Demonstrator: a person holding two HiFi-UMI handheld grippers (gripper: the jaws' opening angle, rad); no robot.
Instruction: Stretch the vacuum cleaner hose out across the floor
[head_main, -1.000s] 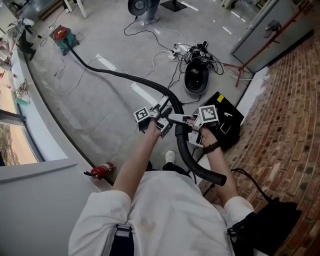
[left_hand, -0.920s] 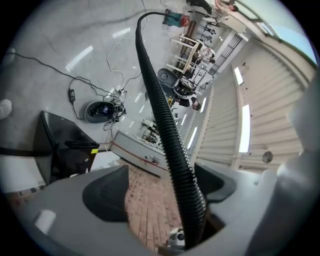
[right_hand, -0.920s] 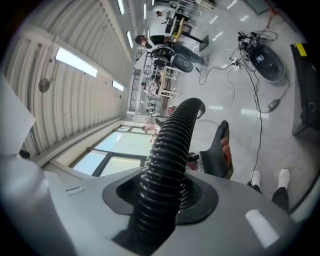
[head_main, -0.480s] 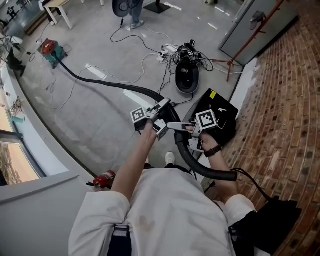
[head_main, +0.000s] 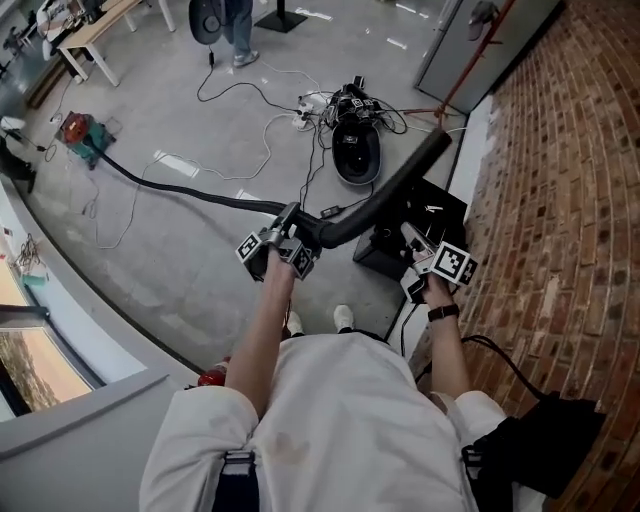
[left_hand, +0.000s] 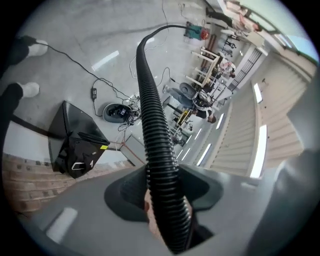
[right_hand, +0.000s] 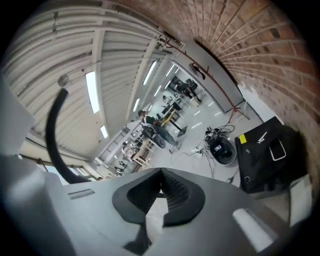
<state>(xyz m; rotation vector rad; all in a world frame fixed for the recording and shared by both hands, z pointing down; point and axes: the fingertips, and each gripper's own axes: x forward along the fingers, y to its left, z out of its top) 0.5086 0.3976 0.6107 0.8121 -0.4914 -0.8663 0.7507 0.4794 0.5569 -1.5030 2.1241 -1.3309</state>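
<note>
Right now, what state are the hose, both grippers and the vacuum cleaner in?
Hose, free end lifted off the floor, rest trailing across it.
Left gripper, jaws just closed further, clamped on the hose.
Right gripper, shut, empty.
Vacuum cleaner, sitting on the floor.

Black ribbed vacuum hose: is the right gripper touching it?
Apart. The head view shows the right gripper well clear of the black ribbed vacuum hose; its jaws meet, empty.
</note>
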